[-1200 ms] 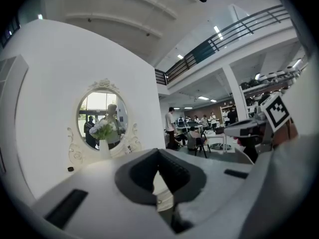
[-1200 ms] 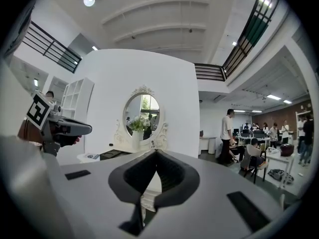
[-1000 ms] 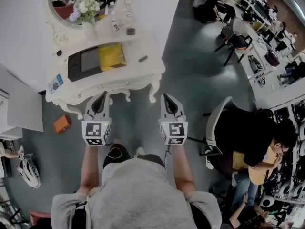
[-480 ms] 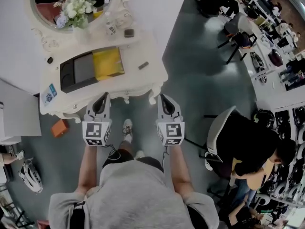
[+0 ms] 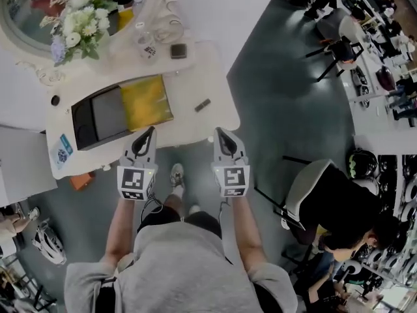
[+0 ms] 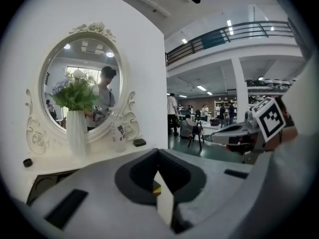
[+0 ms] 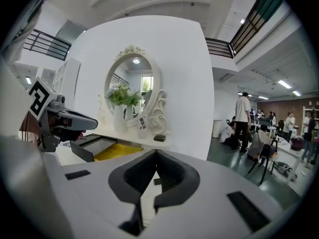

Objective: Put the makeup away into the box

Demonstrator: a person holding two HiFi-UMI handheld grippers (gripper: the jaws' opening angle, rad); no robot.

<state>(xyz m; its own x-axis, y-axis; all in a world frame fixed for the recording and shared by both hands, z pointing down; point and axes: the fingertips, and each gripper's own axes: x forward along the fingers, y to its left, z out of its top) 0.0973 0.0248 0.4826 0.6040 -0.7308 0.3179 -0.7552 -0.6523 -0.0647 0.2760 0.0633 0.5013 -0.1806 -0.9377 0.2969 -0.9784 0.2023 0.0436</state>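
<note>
At the front edge of the white dressing table (image 5: 189, 83), both grippers reach just over the scalloped rim. The left gripper (image 5: 150, 131) has its jaws together with nothing between them, and so does the right gripper (image 5: 217, 132). The open box (image 5: 104, 109), dark with a yellow lining, sits at 11 o'clock from the left gripper. A dark stick (image 5: 202, 105) lies on bare tabletop at 11 o'clock from the right gripper. A square compact (image 5: 178, 51) lies further back, beside a small bottle (image 5: 148, 47). I see free tabletop between the box and the table's right edge. The floor (image 5: 280, 109) is open at 3 o'clock and a chair (image 5: 306, 181) stands at 4. Compared with a second ago, the table has drawn nearer: the grippers were then over floor, short of the rim. The bottle's label and the blue sticker (image 5: 63, 150) are too small for me to read.
</note>
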